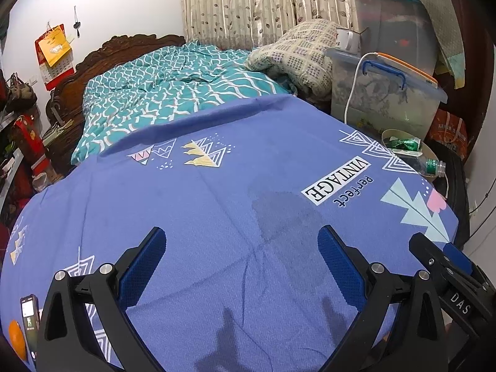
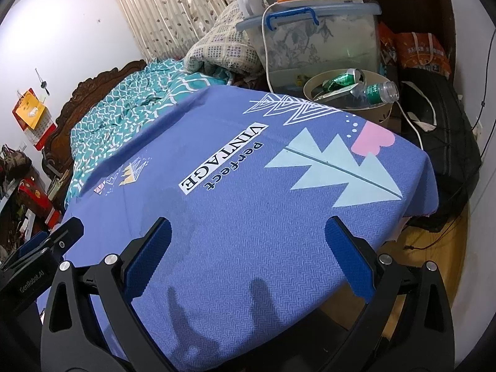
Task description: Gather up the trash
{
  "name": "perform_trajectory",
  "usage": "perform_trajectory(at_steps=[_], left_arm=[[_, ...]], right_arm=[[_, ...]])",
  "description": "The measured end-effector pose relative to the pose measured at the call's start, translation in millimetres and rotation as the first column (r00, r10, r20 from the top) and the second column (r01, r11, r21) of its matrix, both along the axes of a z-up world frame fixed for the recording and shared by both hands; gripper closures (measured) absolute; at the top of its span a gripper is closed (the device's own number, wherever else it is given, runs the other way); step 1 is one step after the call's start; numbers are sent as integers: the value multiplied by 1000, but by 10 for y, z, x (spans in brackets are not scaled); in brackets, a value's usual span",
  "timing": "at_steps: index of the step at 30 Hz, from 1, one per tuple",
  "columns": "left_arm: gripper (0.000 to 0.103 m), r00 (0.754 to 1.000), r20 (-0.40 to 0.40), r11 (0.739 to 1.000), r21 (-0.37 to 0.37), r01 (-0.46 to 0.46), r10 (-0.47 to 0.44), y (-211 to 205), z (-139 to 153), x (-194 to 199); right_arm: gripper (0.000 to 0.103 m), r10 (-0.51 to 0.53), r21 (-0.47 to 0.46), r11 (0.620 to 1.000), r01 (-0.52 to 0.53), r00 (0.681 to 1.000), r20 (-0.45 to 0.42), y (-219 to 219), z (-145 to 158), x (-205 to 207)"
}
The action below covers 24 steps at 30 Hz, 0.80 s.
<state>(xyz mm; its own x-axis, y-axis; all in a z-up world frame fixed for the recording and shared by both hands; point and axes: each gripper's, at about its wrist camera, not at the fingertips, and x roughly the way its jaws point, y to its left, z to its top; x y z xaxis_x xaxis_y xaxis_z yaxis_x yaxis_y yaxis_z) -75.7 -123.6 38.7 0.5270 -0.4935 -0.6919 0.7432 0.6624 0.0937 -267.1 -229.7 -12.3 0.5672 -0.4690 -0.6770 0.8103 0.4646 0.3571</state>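
I have both grippers empty over the blue bedsheet [image 1: 217, 217].
Left wrist: my left gripper [image 1: 241, 248] gapes wide; green can [image 1: 406, 145] and plastic bottle [image 1: 429, 166] sit in the beige bin [image 1: 386, 135] beyond the bed's corner. Right wrist: my right gripper [image 2: 248, 241] is spread too, the bin far ahead.

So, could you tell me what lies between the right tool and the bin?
Only bare blue bedsheet between the right tool and the bin, in the right wrist view.

Beneath both claws lies a matt woven cloth sheet [image 2: 248, 223]; ahead, a glossy metal can [image 2: 344, 79], clear plastic bottle [image 2: 376, 91] and carved wooden headboard [image 1: 124, 49].
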Motion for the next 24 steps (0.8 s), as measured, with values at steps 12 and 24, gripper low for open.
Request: perform_trajectory(at_steps=[12, 24], left_arm=[[8, 1000, 2, 1000, 0, 18, -18, -24, -18, -36], [8, 1000, 27, 999, 39, 2, -3, -40, -40, -36]], right_arm=[[5, -8, -5, 1000, 8, 1000, 3, -15, 2, -19], [5, -6, 1, 1000, 6, 1000, 0, -7, -1, -8]])
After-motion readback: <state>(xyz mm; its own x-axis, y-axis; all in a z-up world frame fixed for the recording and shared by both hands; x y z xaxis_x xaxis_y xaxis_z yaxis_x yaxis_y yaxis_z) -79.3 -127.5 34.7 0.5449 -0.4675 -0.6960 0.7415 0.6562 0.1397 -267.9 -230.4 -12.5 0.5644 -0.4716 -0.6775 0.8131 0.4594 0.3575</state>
